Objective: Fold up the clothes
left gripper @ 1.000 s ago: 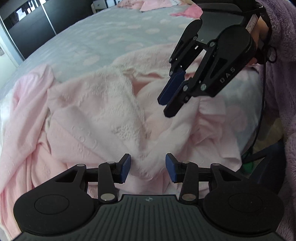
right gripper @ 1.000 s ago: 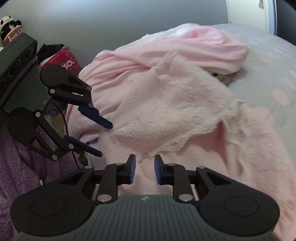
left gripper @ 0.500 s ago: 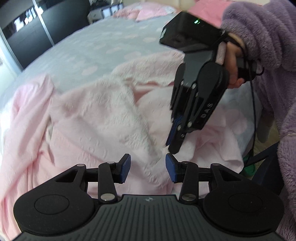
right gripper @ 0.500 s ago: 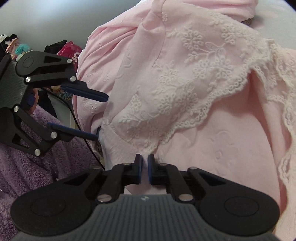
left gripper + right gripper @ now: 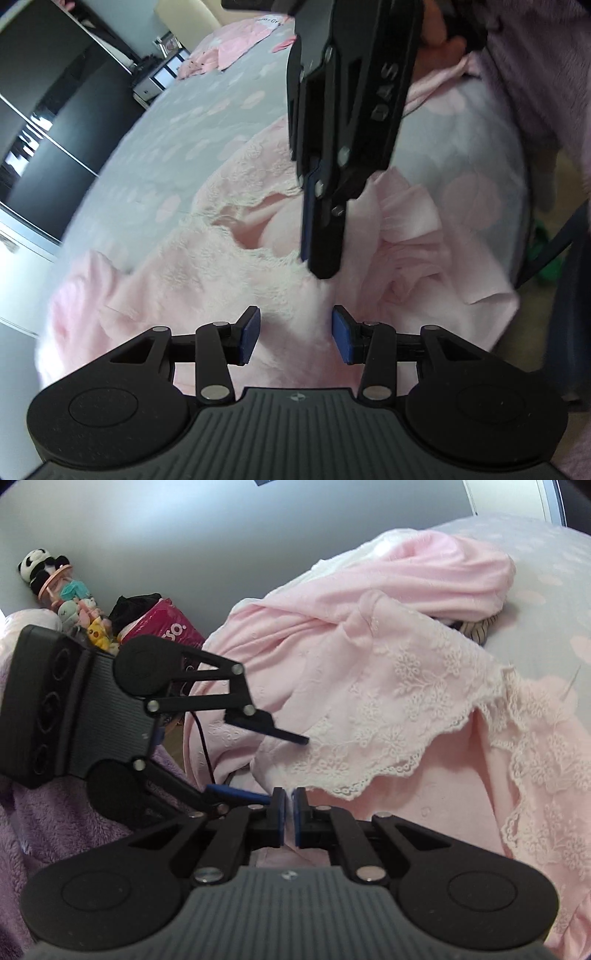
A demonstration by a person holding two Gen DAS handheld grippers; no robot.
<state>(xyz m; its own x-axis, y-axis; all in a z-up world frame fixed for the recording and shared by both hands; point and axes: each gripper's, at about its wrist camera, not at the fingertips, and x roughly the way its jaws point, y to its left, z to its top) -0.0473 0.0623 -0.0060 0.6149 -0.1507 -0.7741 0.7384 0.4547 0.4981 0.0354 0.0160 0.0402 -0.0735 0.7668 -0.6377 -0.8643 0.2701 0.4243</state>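
Note:
A pale pink garment (image 5: pixel 229 266) with white lace trim (image 5: pixel 413 716) lies crumpled on a grey bed sheet (image 5: pixel 207 122) with pink dots. My right gripper (image 5: pixel 290 805) is shut on a fold of the garment near the bed's edge, with a sliver of pink cloth between its blue pads. From the left wrist view the right gripper (image 5: pixel 321 258) points down into the cloth, which bunches up to its tips. My left gripper (image 5: pixel 295 334) is open right beside it, its fingers (image 5: pixel 291 738) straddling the garment's edge without pressing on it.
More pink clothes (image 5: pixel 221 55) lie at the bed's far end, beside dark wardrobe doors (image 5: pixel 37 129). A striped item (image 5: pixel 476 627) peeks from under the garment. Plush toys (image 5: pixel 55 579) and a pink bag (image 5: pixel 166 627) stand beyond the bed's edge. Purple fleece sleeves (image 5: pixel 535 74) are close.
The right gripper came down onto the garment, shut on a fold and raised it a little. The left gripper rolled and moved in close beside it, still open.

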